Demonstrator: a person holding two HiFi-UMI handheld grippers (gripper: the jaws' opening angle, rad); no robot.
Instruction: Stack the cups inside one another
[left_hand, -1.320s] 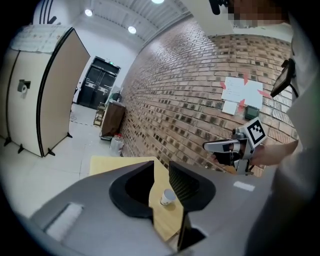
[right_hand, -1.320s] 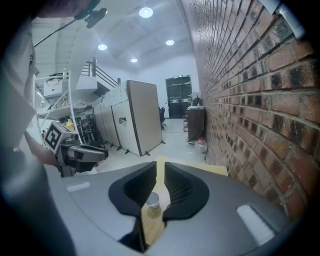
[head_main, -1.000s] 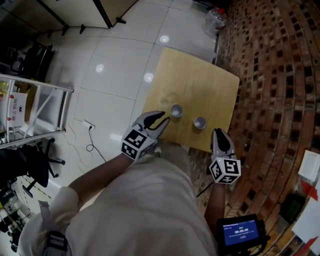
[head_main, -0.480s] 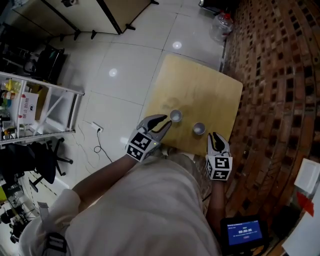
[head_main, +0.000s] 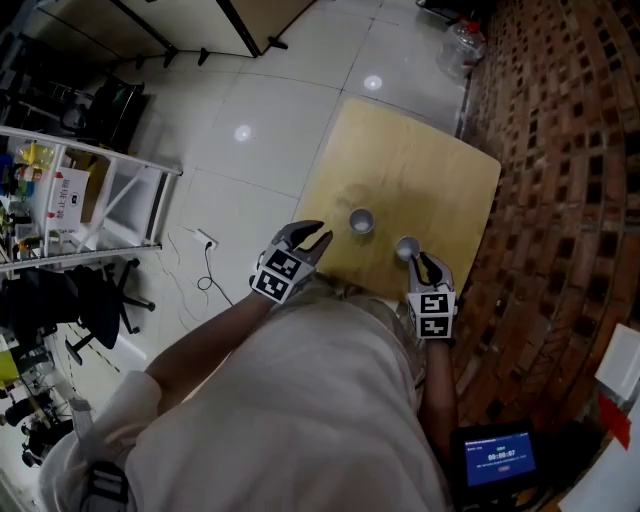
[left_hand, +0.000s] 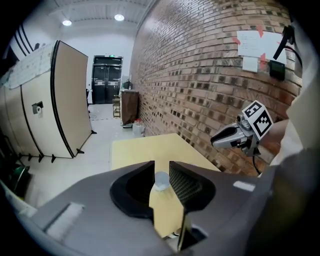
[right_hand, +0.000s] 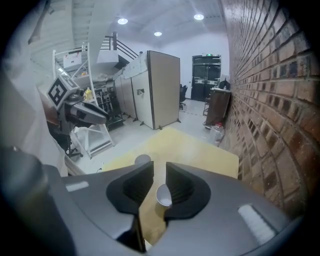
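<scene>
Two small grey cups stand upright and apart on the light wooden table (head_main: 420, 170). The left cup (head_main: 361, 221) is nearer the middle and the right cup (head_main: 406, 248) is close to the near edge. My left gripper (head_main: 318, 238) hovers at the table's near-left edge, short of the left cup, open and holding nothing. That cup (left_hand: 161, 180) shows through the gap in the left gripper view. My right gripper (head_main: 422, 262) sits just behind the right cup, open. The right cup (right_hand: 163, 195) lies just past the jaw tips, partly hidden by one jaw. The left cup (right_hand: 142, 160) stands farther off.
A brick wall (head_main: 560, 150) runs along the table's right side. A white tiled floor (head_main: 250, 120) lies to the left, with a white shelf rack (head_main: 90, 200) and a cable. A plastic jug (head_main: 463, 40) stands beyond the far table corner. A screen (head_main: 497, 463) glows at the lower right.
Both grippers have sunk toward the table's near edge. The right gripper has closed in on the right cup. Neither cup has moved.
</scene>
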